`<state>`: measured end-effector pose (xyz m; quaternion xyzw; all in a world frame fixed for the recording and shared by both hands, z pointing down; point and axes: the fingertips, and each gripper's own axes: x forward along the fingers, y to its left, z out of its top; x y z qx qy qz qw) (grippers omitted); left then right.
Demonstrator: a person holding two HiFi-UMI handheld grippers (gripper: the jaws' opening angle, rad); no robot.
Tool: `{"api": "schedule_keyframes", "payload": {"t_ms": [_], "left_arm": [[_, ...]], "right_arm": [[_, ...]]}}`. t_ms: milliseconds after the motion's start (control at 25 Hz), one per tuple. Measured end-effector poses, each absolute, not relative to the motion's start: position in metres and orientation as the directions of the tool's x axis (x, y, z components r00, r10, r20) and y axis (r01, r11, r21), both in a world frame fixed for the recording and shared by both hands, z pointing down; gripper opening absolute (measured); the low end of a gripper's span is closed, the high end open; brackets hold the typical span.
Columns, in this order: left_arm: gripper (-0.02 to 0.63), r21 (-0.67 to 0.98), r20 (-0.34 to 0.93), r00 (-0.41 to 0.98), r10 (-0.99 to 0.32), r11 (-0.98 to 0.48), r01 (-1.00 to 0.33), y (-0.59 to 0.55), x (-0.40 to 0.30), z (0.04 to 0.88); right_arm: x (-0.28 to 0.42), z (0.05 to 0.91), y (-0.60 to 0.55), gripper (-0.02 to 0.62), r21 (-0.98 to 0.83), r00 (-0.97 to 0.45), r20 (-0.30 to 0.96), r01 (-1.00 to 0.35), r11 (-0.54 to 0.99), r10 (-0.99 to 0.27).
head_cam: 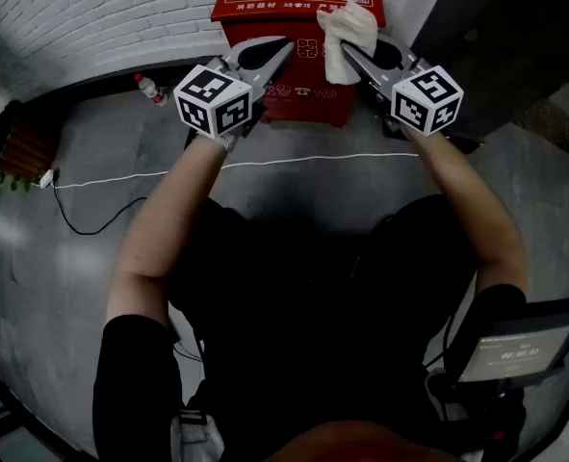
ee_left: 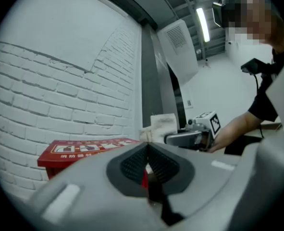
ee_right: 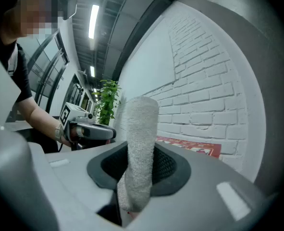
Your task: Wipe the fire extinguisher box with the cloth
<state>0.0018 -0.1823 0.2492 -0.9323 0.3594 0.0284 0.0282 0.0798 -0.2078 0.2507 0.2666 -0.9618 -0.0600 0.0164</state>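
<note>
The red fire extinguisher box [head_cam: 265,3] stands against the white brick wall, at the top middle of the head view. Its lid carries picture labels. A white cloth [head_cam: 349,29] hangs over the box's right front corner, and my right gripper [head_cam: 346,50] is shut on it. In the right gripper view the cloth [ee_right: 140,143] stands up between the jaws, with the box [ee_right: 192,147] beyond. My left gripper [head_cam: 287,46] is shut and empty, just before the box front. The left gripper view shows the box [ee_left: 81,150], the cloth [ee_left: 162,123] and my right gripper [ee_left: 169,139].
A plastic bottle [head_cam: 150,89] lies on the floor left of the box. A white cable [head_cam: 294,159] runs across the grey floor. A potted plant [head_cam: 10,142] stands at the far left. A dark opening lies right of the box.
</note>
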Motion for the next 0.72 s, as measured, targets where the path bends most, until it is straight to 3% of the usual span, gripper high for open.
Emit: {"api": "schedule_keyframes", "payload": {"t_ms": [280, 720], "left_arm": [[0.000, -0.053, -0.075, 0.735, -0.674, -0.733, -0.678, -0.171, -0.003, 0.243], [0.000, -0.041, -0.040, 0.779, -0.625, -0.778, -0.626, -0.168, 0.015, 0.247]], "right_arm": [[0.060, 0.231, -0.203, 0.110, 0.104, -0.814, -0.017, -0.579, 0.808, -0.581], [0.062, 0.262, -0.169, 0.110, 0.147, -0.821, 0.121, -0.541, 0.828, -0.558]]}}
